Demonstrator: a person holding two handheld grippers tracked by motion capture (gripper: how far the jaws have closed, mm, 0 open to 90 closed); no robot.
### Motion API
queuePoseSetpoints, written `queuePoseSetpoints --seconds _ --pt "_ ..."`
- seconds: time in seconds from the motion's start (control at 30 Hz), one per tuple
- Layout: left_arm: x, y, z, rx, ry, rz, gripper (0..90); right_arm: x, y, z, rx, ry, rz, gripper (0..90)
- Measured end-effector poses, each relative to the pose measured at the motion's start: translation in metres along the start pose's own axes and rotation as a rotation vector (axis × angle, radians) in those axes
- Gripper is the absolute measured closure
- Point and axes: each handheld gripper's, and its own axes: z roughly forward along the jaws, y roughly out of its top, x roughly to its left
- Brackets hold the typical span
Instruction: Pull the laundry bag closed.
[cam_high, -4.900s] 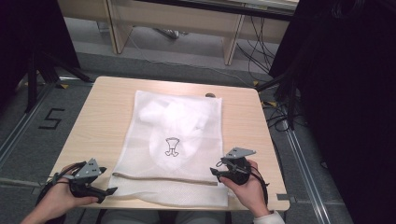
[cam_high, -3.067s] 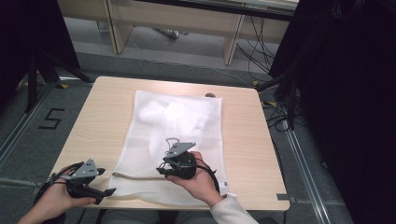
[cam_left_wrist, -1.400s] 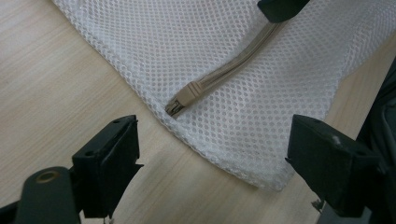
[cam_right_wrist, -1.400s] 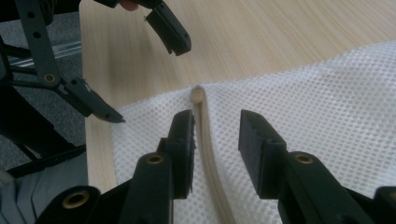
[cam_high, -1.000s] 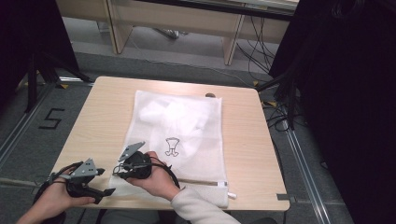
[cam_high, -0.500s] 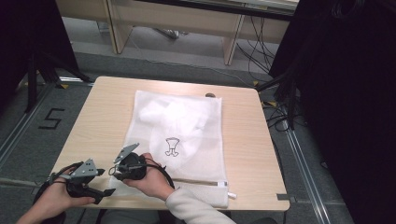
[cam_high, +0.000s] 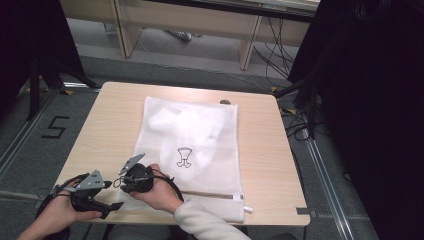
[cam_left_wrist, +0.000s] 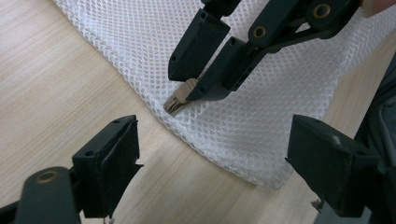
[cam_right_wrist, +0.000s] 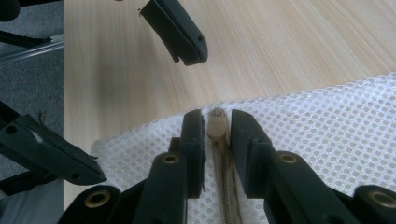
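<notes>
A pale wooden table (cam_high: 100, 130) takes up the middle of the high view, with grey floor around it and a painted "5" at the left edge of the frame. On the table lies a white mesh laundry bag (cam_high: 200, 135), flat, running from the upper centre of the tabletop down to its near edge; a small black printed mark (cam_high: 184, 157) sits near the bag's middle, and a white garment shows faintly through the mesh in the upper half. The zipper runs along the bag's lower edge, toward the bottom of the frame.

The right gripper (cam_high: 129, 175) sits low and left of centre in the high view, held by a hand in a light sleeve that reaches across from the bottom. In the right gripper view its two black jaws rise from the bottom centre, nearly closed, with the beige zipper slider (cam_right_wrist: 216, 125) pinched between their tips (the beige teeth trail down between them toward the bottom of the frame). The left gripper view shows the same grip at upper centre: the slider (cam_left_wrist: 181, 96) pokes out from the jaw tips at the bag's corner, over the mesh.

The left gripper (cam_high: 102, 202) is in the lower left corner of the high view, just beside the right one. Its jaws stand wide apart, at the lower left and lower right of its own view, with nothing between them but bare table and the bag's corner.
</notes>
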Motion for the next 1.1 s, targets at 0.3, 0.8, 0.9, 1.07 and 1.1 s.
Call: queuePoseSetpoints --seconds 0.3,0.8,0.9,1.07,1.1 --pt "0.001 0.0 0.0 -0.003 -0.001 0.013 16.5 0.0 0.002 0.005 0.011 -0.01 -0.003 80.0" --pt "0.001 0.0 -0.001 -0.005 0.003 0.013 16.7 -0.001 0.003 0.003 0.012 -0.011 0.007 81.6" --pt "0.0 0.0 0.0 -0.008 0.002 -0.013 17.0 -0.002 0.005 -0.001 0.006 -0.011 -0.002 81.6" --pt "0.002 0.001 0.0 -0.011 0.003 -0.005 17.5 -0.002 0.008 -0.007 0.002 -0.014 -0.002 81.6" --pt "0.002 0.001 0.0 -0.008 0.002 -0.006 17.5 -0.002 0.008 -0.007 0.002 -0.014 -0.002 81.6"
